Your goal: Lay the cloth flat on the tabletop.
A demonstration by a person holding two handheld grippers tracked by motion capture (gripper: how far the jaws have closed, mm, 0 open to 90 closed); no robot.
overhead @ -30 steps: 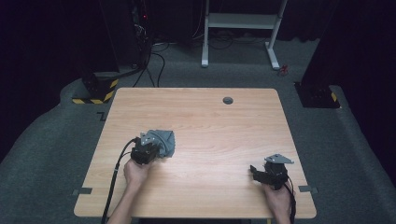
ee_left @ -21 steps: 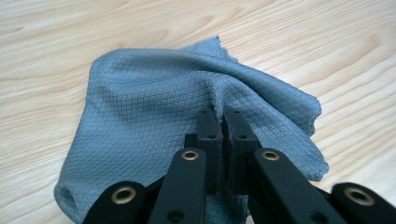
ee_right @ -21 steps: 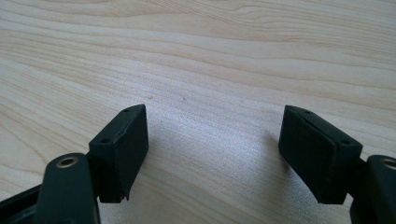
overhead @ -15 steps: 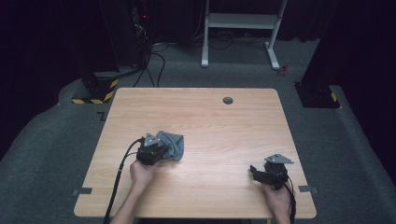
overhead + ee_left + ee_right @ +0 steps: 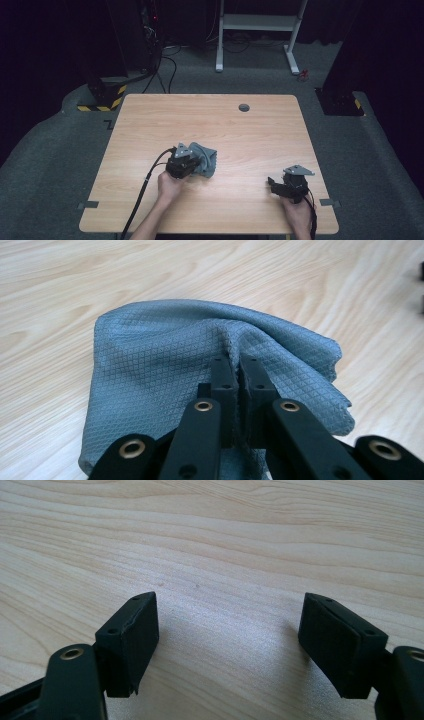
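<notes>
Item, left gripper (image 5: 235, 371): your jaws are pinched together on a raised fold of the grey cloth (image 5: 165, 370), so the fabric tents up at the pinch and drapes away from it; a grip on a fold rather than an edge suits dragging or lifting the whole piece at once. Item, grey cloth (image 5: 206, 160): bunched, lying on the table (image 5: 150, 120) left of its middle and nearer your edge than the far one, partly under the gripper body (image 5: 181, 162). Item, right gripper (image 5: 227, 645): jaws wide apart with nothing between them, bare wood beneath; in the high view it (image 5: 274, 182) rests near the table's near right corner, well apart from the cloth, likely parked until a second hold is wanted. Item, cable grommet (image 5: 244, 107): near the far edge, uninvolved.
</notes>
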